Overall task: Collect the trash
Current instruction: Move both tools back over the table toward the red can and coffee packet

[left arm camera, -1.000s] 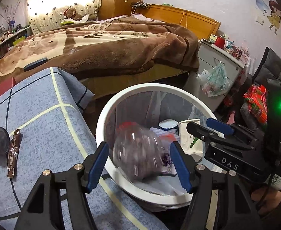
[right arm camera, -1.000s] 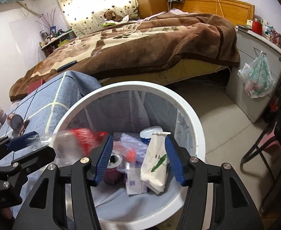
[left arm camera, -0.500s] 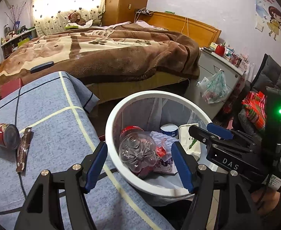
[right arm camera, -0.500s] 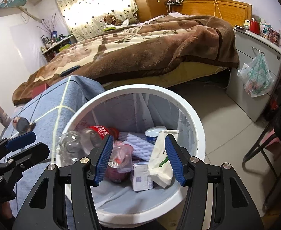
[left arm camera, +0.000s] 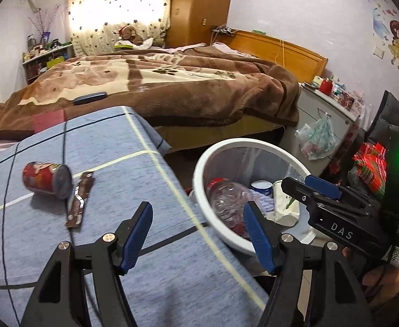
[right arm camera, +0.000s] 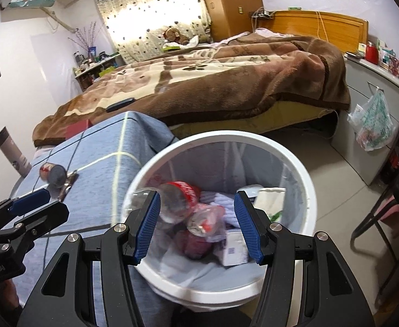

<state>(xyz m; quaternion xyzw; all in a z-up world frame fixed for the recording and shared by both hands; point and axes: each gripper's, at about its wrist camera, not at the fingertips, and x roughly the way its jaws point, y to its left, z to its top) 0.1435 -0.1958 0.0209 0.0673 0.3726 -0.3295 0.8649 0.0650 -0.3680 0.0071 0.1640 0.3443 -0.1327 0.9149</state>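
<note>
- Left claw point(left arm camera: 199, 231): jaws wide apart, nothing between the blue pads, touching nothing. Hangs over the edge of the blue cloth point(left arm camera: 150, 259), right by the white bin point(left arm camera: 199, 174).
- Right claw point(right arm camera: 198, 224): jaws wide apart too, holding nothing. Hangs above the open bin, pointing down into it.
- Clear plastic bottle point(right arm camera: 177, 199): lies inside the bin, on top of the other trash. Long side tilted, red-label end up toward the far wall of the bin, other end down toward the claw. See-through, a bit crushed.
- Red can point(left arm camera: 47, 181): lies on its side on the blue cloth, grey round end facing the camera, long side running left to right.
- Brown wrapper point(left arm camera: 80, 199): flat on the cloth, just beside the can, long side pointing away from the camera.
- White paper bag point(right arm camera: 270, 199) and small box point(right arm camera: 235, 250): in the bin, beside the bottle.
</note>
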